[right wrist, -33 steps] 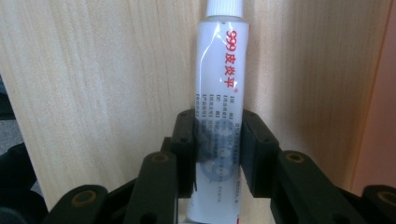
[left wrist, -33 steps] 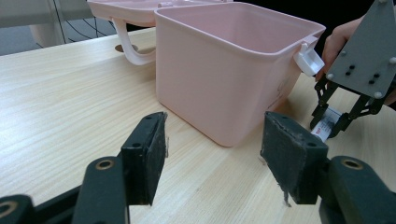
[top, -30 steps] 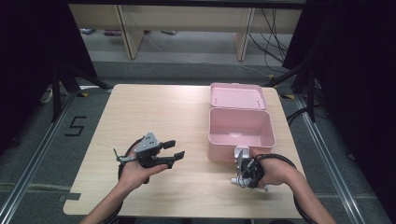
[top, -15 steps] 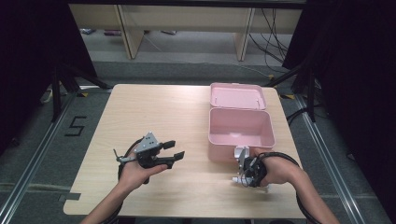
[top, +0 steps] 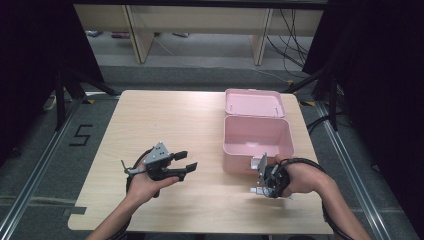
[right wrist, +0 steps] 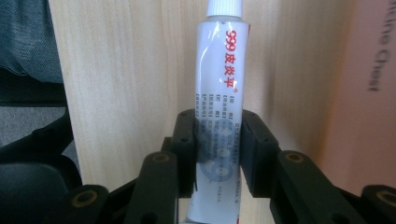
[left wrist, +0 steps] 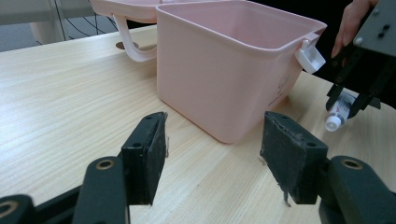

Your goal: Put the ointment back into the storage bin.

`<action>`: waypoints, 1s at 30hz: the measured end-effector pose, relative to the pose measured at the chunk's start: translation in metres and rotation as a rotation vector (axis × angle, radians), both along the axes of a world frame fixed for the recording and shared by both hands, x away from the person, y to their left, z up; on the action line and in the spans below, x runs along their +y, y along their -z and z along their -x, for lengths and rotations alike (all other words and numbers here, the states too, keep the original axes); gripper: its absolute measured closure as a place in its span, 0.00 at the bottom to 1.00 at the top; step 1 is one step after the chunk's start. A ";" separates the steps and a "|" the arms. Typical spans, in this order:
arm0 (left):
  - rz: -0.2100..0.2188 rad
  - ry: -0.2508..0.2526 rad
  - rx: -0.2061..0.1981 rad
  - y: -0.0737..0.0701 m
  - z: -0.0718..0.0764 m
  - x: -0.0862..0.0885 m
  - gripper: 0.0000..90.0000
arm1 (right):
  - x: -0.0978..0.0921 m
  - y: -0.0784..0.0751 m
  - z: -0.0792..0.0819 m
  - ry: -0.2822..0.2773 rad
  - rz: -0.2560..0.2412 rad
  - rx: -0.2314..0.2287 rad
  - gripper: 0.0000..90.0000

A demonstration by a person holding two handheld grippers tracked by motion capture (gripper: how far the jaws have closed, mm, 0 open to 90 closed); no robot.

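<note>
Ointment tube (right wrist: pixel 219 93), white with red print and a white screw cap, sits clamped between the jaws of the right gripper (right wrist: pixel 218 149), which close on its lower body while the cap points away toward 12 o'clock in the right gripper view. In the high view the right gripper (top: pixel 264 181) is at about 5 o'clock on the table (top: pixel 165 120), near the front edge and just in front of the pink box (top: pixel 257 142). From the left gripper view the tube (left wrist: pixel 337 114) shows with its cap close to the tabletop; whether it touches the wood I cannot tell.

My judgement is that the tube is light and soft-walled: it should dent under pressure, so a firm squeeze near the middle could bulge it or push contents toward the cap. Its glossy skin looks somewhat slippery. The best hold is across the flat width of the body, below the shoulder, as it is now taken, with only moderate pressure.

At about 7 o'clock, the left gripper (top: pixel 182 162) hangs above the wood with its jaws spread wide and nothing between them; its pads (left wrist: pixel 148 156) look worn and frayed.

Farther off, at 2 o'clock, the box stands with its lid (top: pixel 254 102) thrown back behind it, its inside bare as far as the high view shows, and a white latch (left wrist: pixel 310 55) on the near rim.
</note>
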State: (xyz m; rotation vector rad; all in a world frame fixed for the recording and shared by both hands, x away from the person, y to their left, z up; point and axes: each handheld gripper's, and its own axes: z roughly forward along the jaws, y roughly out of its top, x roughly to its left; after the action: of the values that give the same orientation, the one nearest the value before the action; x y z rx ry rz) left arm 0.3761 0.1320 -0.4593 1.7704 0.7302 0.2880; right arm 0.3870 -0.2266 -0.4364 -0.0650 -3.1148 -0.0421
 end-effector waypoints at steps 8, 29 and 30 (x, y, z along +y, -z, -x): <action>0.002 0.004 -0.001 0.000 0.000 -0.002 0.44 | -0.001 -0.016 0.001 0.038 0.010 -0.008 0.79; -0.001 0.007 0.006 0.002 0.000 -0.002 0.44 | 0.002 -0.051 -0.003 0.015 -0.006 -0.024 0.79; -0.002 0.007 0.008 0.003 0.000 -0.003 0.44 | 0.002 -0.051 -0.003 0.014 -0.008 -0.022 0.79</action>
State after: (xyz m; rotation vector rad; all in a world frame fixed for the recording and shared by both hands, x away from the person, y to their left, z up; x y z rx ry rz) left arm 0.3759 0.1295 -0.4618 1.7771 0.7290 0.2772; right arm 0.3900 -0.2246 -0.3849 -0.0868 -3.1363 -0.0555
